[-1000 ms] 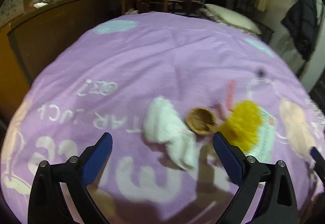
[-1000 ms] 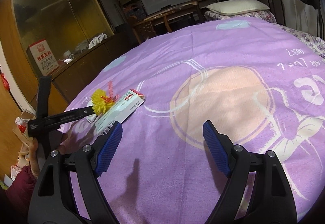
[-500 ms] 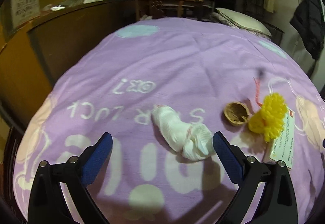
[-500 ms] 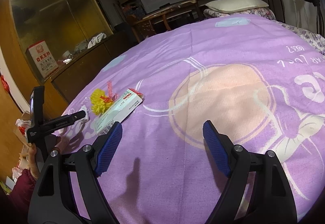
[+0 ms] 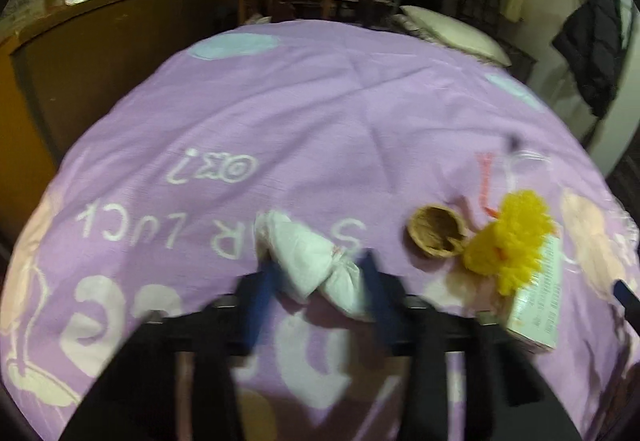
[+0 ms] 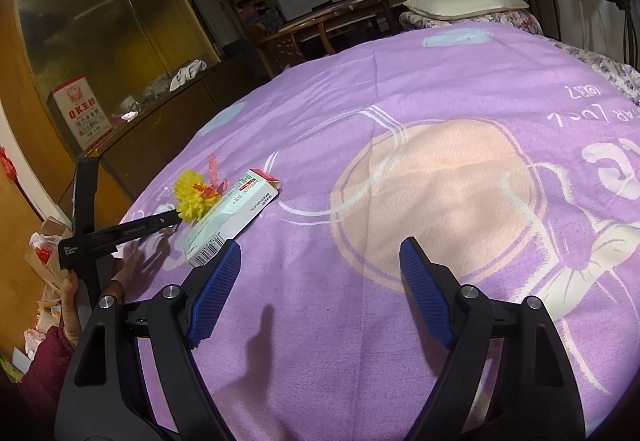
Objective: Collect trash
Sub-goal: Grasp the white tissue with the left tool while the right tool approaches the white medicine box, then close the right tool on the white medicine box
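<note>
Left gripper [image 5: 316, 277], blurred, jaws just closed, apparently pinching tissue [image 5: 312, 265] at near edge of bedspread [image 5: 320, 113]; first pickup under way. Right of it: nutshell [image 5: 438, 237], pompom [image 5: 512, 241], box [image 5: 540, 301]. Right gripper [image 6: 320, 285] wide, empty.

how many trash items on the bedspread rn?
4: crumpled tissue between the left tongs; nutshell to its right; yellow pompom beside the shell; small carton under the pompom. More may be hidden.

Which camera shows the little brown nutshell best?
The left wrist view. There the nutshell lies in plain sight on the purple bedspread, hollow side up, beside the yellow pom-pom. In the right wrist view I cannot make it out; the pom-pom and the left hand-held gripper fill that spot.
</note>
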A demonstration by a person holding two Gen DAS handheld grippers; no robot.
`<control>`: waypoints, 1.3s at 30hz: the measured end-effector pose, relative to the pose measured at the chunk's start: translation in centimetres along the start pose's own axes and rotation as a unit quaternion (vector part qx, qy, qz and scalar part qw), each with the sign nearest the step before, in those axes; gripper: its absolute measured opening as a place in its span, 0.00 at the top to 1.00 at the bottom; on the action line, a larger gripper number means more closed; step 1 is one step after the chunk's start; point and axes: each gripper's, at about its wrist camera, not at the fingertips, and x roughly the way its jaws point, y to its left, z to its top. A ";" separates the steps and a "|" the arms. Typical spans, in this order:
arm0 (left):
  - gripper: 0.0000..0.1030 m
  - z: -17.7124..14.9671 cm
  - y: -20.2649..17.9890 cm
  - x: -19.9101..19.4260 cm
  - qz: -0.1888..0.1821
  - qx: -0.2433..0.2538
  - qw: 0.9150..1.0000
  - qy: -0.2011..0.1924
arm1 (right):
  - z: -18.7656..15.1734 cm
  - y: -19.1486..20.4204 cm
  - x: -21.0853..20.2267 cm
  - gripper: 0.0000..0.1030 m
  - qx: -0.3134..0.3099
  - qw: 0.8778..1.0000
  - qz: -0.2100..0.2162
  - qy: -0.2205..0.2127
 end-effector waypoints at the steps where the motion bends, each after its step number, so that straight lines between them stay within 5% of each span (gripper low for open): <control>1: 0.76 -0.2 0.1 -0.3 -0.007 -0.004 1.000 -0.004 | 0.0 0.0 0.1 0.23 0.000 1.000 -0.001 0.001; 8: 0.76 -2.9 -0.4 -3.4 -0.007 -0.015 0.999 -0.038 | 0.0 1.6 0.9 0.23 -0.026 0.999 -0.030 0.022; 15: 0.76 -2.8 -0.2 -3.5 0.010 -0.026 0.999 -0.044 | 0.4 8.5 6.1 0.23 -0.060 0.994 0.026 0.090; 20: 0.76 -2.6 1.6 -3.3 -0.013 -0.062 0.997 -0.041 | 0.7 13.3 9.8 0.21 -0.136 0.984 -0.029 0.109; 24: 0.76 -2.8 2.4 -3.5 -0.030 -0.078 0.996 -0.041 | 1.0 11.4 9.9 0.23 -0.120 0.985 -0.053 0.114; 28: 0.76 -2.9 2.5 -3.7 -0.036 -0.076 0.996 -0.042 | 1.9 7.0 6.2 0.23 -0.096 0.983 -0.145 0.054; 32: 0.76 -2.9 2.1 -3.9 -0.037 -0.064 0.996 -0.046 | 2.1 5.5 3.5 0.21 -0.078 0.989 -0.120 0.028; 39: 0.76 -2.8 1.7 -3.8 -0.032 -0.058 0.997 -0.041 | 2.7 6.2 5.0 0.21 -0.103 0.988 -0.114 0.029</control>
